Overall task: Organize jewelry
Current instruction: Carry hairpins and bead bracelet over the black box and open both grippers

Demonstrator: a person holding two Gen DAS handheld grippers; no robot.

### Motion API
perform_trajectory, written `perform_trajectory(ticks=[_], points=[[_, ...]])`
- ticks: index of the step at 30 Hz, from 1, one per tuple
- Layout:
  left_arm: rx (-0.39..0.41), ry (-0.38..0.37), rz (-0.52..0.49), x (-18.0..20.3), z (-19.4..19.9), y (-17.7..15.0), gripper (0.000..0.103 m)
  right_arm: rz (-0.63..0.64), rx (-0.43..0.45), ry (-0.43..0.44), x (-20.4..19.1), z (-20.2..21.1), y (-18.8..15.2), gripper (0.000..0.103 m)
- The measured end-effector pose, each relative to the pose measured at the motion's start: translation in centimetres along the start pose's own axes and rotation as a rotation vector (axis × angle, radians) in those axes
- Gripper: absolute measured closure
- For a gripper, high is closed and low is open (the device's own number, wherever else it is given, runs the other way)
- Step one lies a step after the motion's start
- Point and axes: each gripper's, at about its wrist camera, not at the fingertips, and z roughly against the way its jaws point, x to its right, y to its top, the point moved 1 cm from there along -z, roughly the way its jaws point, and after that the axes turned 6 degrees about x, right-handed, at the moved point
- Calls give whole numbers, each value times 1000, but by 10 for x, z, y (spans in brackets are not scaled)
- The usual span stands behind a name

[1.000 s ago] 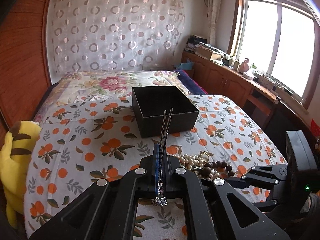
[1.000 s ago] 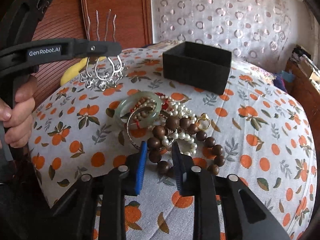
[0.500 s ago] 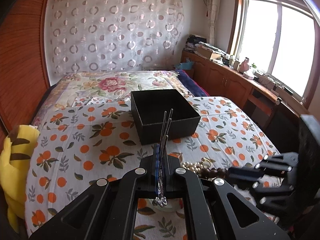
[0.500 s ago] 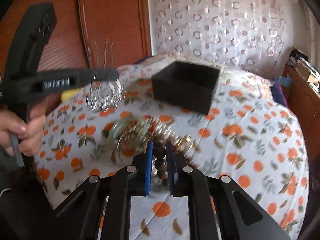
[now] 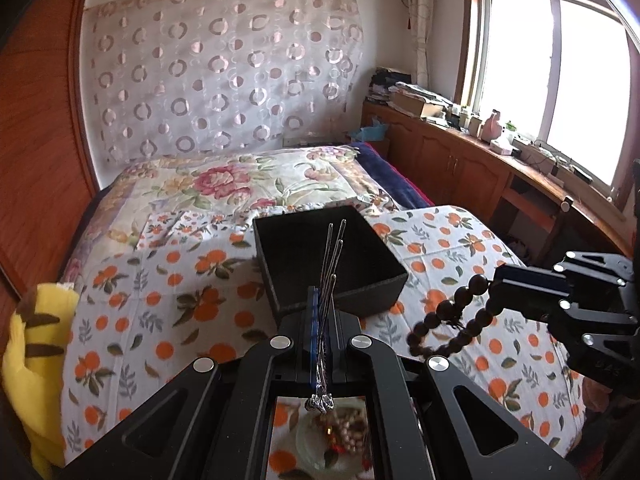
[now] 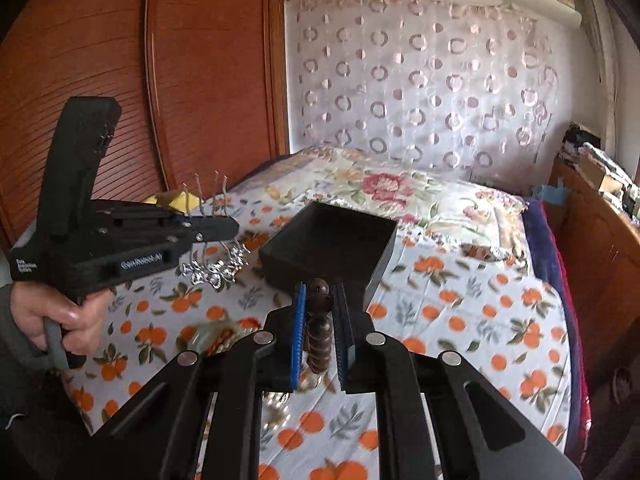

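My left gripper is shut on a silver hair comb, whose prongs point up toward the open black box on the bed. In the right wrist view the same left gripper holds the silver hair comb left of the black box. My right gripper is shut on a dark wooden bead bracelet, lifted off the bed. From the left wrist view the right gripper shows at the right, and the bead bracelet hangs from it. More jewelry, a green bangle and pearls, lies below.
The bed wears an orange-print sheet with a floral quilt behind. A yellow plush toy lies at the left edge. Wooden panels stand left, a cluttered wooden sideboard under the window right. A hand grips the left tool.
My right gripper closed on the wooden bead bracelet and lifted it off the jewelry pile. My left gripper carried the hair comb closer to the black box.
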Motion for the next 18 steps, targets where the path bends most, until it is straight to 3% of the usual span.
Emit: perform_trajectory(ticks=[9,18], points=[[-30,12,13,-4,-44,27,102,6,38,-23,15,-7,36,88],[-71,25,44,-13,-77,35,102,20,29,-33,25,-33,59,88]])
